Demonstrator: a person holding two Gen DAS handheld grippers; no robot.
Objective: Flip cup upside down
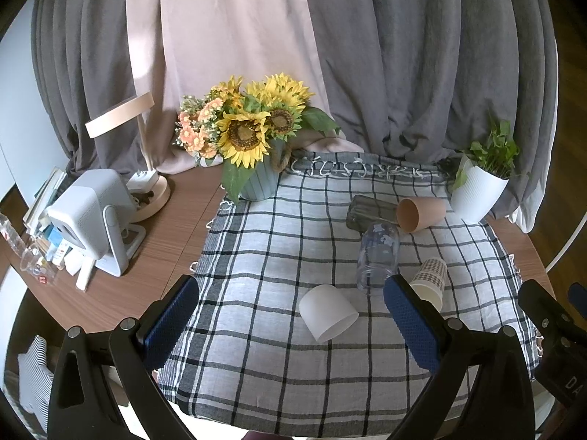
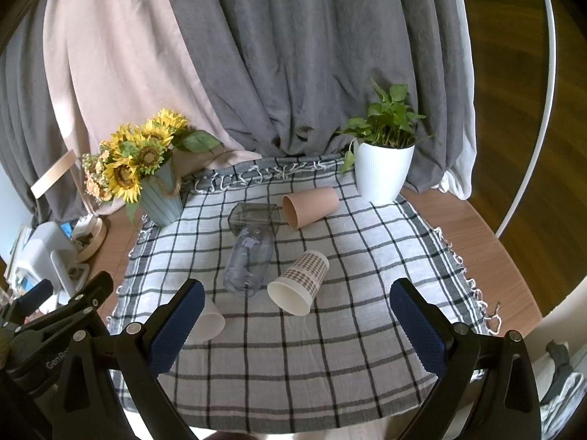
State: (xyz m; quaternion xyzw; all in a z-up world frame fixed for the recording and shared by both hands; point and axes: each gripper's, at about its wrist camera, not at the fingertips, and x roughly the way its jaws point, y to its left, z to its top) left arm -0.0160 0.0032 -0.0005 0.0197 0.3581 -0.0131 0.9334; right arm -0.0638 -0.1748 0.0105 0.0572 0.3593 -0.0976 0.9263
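Left gripper (image 1: pixel 291 311) jaws wide apart, holding nothing. Right gripper (image 2: pixel 297 311) likewise spread and empty. Both raised, side by side.

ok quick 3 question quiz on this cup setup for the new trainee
1. True or false: the white cup stands upright on the checked cloth.
2. Which cup lies nearest the white plant pot? A) checked paper cup B) tan cup C) white cup
3. Fill in: both the left gripper and right gripper are ____.

Key: 1 false, it lies on its side; 2 B; 3 open, holding nothing.
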